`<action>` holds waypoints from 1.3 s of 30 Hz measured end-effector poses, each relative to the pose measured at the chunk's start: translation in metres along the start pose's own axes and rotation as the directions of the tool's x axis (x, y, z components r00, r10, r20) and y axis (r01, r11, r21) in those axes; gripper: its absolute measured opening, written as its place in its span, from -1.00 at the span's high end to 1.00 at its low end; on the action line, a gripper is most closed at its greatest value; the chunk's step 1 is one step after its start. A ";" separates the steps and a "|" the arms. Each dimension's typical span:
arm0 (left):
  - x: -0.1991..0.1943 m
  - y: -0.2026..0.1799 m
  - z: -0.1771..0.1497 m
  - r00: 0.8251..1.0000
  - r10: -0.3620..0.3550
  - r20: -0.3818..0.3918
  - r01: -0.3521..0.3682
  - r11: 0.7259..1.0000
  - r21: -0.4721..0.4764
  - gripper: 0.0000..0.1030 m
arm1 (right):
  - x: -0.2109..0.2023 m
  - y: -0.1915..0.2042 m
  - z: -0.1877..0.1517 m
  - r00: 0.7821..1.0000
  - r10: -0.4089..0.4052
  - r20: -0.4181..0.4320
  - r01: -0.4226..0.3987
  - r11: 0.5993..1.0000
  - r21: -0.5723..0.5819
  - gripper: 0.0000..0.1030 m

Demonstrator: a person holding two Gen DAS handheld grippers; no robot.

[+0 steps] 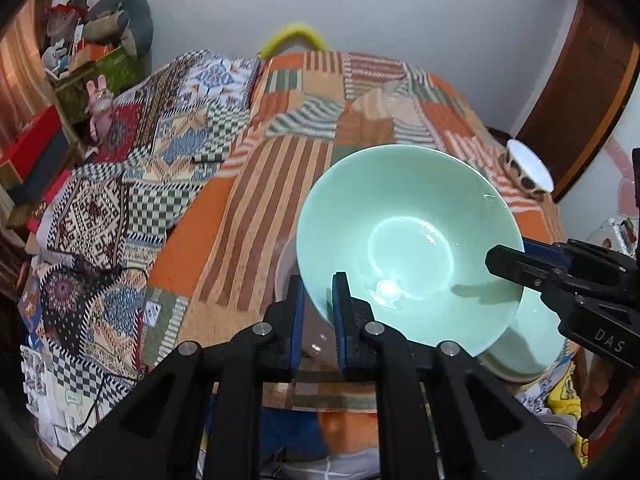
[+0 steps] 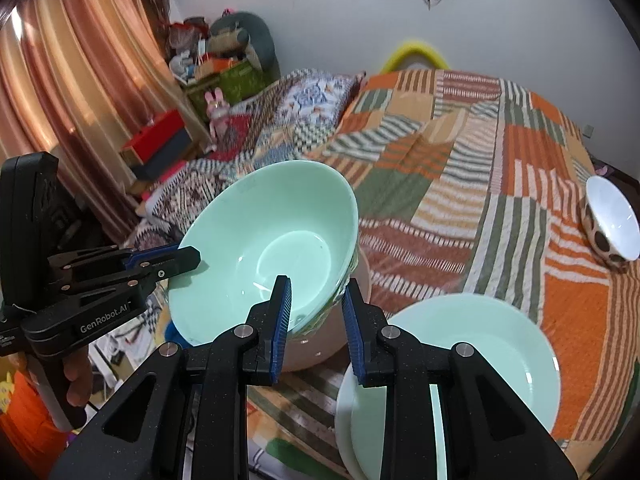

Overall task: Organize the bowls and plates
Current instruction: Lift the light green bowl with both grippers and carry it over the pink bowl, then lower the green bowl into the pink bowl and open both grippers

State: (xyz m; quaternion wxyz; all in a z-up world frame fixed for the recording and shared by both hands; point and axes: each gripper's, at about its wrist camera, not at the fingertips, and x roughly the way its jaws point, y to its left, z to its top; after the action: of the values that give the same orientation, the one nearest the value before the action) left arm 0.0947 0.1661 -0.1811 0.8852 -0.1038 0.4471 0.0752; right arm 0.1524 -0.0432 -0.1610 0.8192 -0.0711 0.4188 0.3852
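Observation:
A mint green bowl (image 1: 408, 248) is tilted above a pale bowl (image 2: 320, 340) on the striped bedspread. My left gripper (image 1: 319, 312) is shut on the green bowl's rim; it shows in the right wrist view (image 2: 188, 258) at the left rim. My right gripper (image 2: 316, 296) has one finger inside the green bowl (image 2: 272, 248) and one outside its wall, with a gap; it also shows in the left wrist view (image 1: 508, 258). A stack of mint plates (image 2: 472, 352) lies at the front right. A white bowl with dark spots (image 2: 612, 220) lies tilted at the far right.
The bed is covered by an orange, green and white striped spread (image 2: 460, 184) and a patterned quilt (image 1: 132, 184) on the left. Boxes and clutter (image 2: 216, 68) stand by the curtain. A dark wooden door (image 1: 580, 92) is to the right.

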 end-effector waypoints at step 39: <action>0.056 0.017 -0.017 0.992 0.063 -0.105 -0.066 0.998 -0.024 0.67 | 0.061 0.001 -0.014 0.987 -0.010 -0.160 0.009 1.000 -0.011 0.47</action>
State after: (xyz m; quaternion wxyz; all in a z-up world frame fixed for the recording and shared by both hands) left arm 0.1107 0.1805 -0.2381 0.8563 -0.1050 0.4948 0.1043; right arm 0.1646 -0.0138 -0.2155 0.7843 -0.1079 0.4811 0.3765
